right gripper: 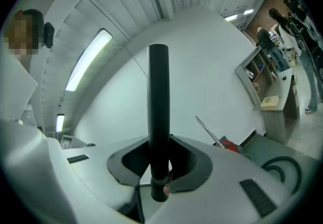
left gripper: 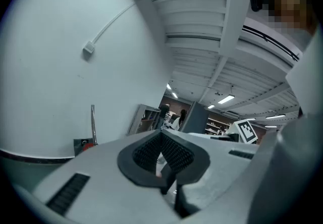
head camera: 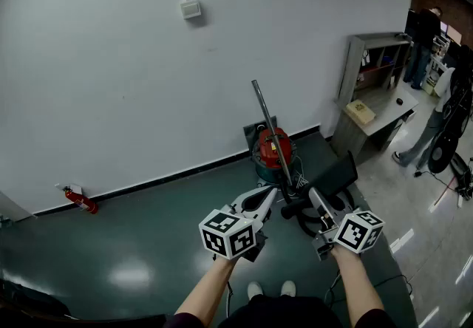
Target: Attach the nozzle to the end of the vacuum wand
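Note:
A red canister vacuum [head camera: 273, 148] stands by the white wall, and its bare metal wand [head camera: 269, 127] leans up from it. The wand also shows in the left gripper view [left gripper: 93, 124] and in the right gripper view [right gripper: 207, 128]. My right gripper [head camera: 313, 193] is shut on the black tube of the nozzle [right gripper: 158, 117], which stands upright between its pads [right gripper: 182, 163]. The nozzle's flat black head [head camera: 334, 177] lies just beyond that gripper, right of the vacuum. My left gripper [head camera: 270, 195] is shut with nothing in it [left gripper: 164, 167], close in front of the wand's lower end.
A red fire extinguisher [head camera: 80, 201] lies at the wall's foot on the left. A grey shelf and desk [head camera: 368, 101] stand at the right, with people [head camera: 425, 38] beyond. A black hose [right gripper: 280, 167] curls on the dark green floor by the vacuum.

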{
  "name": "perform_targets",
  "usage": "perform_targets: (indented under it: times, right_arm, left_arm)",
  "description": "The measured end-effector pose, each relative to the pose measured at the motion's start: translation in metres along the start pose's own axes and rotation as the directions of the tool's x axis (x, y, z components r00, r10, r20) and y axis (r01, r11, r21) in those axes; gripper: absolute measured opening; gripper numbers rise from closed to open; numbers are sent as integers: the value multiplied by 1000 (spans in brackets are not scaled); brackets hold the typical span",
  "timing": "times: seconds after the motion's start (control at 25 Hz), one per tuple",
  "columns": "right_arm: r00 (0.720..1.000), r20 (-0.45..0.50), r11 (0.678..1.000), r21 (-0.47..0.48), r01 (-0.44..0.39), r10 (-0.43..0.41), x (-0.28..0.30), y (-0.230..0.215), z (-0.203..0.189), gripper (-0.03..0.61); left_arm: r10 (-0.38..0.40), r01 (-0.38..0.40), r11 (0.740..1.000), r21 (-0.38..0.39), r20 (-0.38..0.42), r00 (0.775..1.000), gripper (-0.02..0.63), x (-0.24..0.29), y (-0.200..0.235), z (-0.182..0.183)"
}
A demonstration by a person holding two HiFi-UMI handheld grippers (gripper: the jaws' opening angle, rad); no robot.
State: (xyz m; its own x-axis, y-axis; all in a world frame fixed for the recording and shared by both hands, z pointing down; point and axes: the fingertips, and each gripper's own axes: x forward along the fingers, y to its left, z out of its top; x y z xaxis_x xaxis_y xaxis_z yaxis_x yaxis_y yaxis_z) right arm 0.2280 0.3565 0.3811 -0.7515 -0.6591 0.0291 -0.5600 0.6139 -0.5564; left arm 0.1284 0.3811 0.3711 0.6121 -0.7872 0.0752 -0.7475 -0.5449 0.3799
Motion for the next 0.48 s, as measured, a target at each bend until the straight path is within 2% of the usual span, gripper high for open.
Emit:
perform_targets:
  times: [0.12, 0.24, 0.48]
  right_arm:
    - [1000, -11, 991, -128, 27, -28, 5, 8, 3, 91]
    - [1000, -9, 976, -216, 23, -25, 11, 18, 6, 91]
    - [1000, -10, 966, -257, 20, -23, 16, 21, 5, 91]
  left_arm:
    - [-17, 17, 1000, 2, 26, 1000, 3, -2, -3, 4]
    - [10, -10, 1000, 4, 29, 1000, 3, -2, 4, 4]
    - [42, -42, 999, -3, 22, 999, 3, -3, 12, -1]
